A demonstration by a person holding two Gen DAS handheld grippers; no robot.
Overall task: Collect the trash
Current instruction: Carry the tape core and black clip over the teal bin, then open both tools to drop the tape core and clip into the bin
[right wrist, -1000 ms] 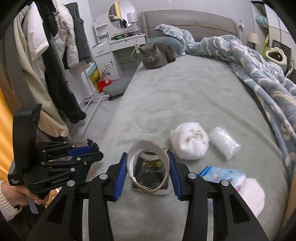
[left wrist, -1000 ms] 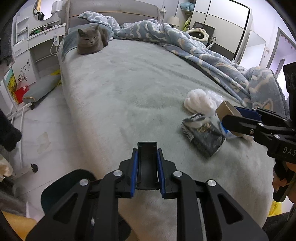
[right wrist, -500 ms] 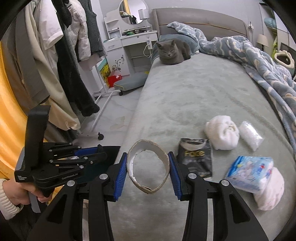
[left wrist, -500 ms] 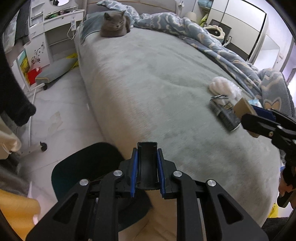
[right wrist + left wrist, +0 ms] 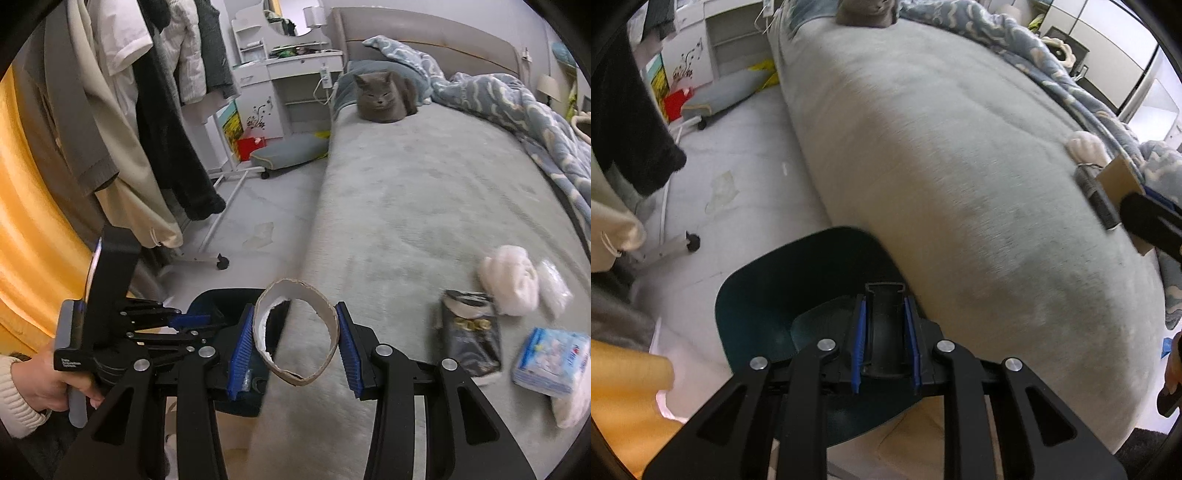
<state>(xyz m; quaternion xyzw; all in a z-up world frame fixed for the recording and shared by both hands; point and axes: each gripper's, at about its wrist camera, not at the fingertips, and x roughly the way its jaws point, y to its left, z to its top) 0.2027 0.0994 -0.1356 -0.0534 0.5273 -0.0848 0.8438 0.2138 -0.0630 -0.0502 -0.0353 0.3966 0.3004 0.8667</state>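
Two grippers: right gripper (image 5: 295, 343) squeezes cardboard ring (image 5: 295, 332) (oval); left gripper (image 5: 885, 332) closed on black dustpan handle (image 5: 885, 328).

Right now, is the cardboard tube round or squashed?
Squashed: the right hand-held gripper pinches the tube into an oval.

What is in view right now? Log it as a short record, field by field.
setting: bedroom, grey bed
left gripper: shut on black dustpan handle
dustpan: dark teal, by the bed edge over the floor
right gripper: shut on cardboard tube, open end to camera
trash on bed: black packet, white wads, clear bag, blue tissue pack
also on bed: grey cat, blue blanket
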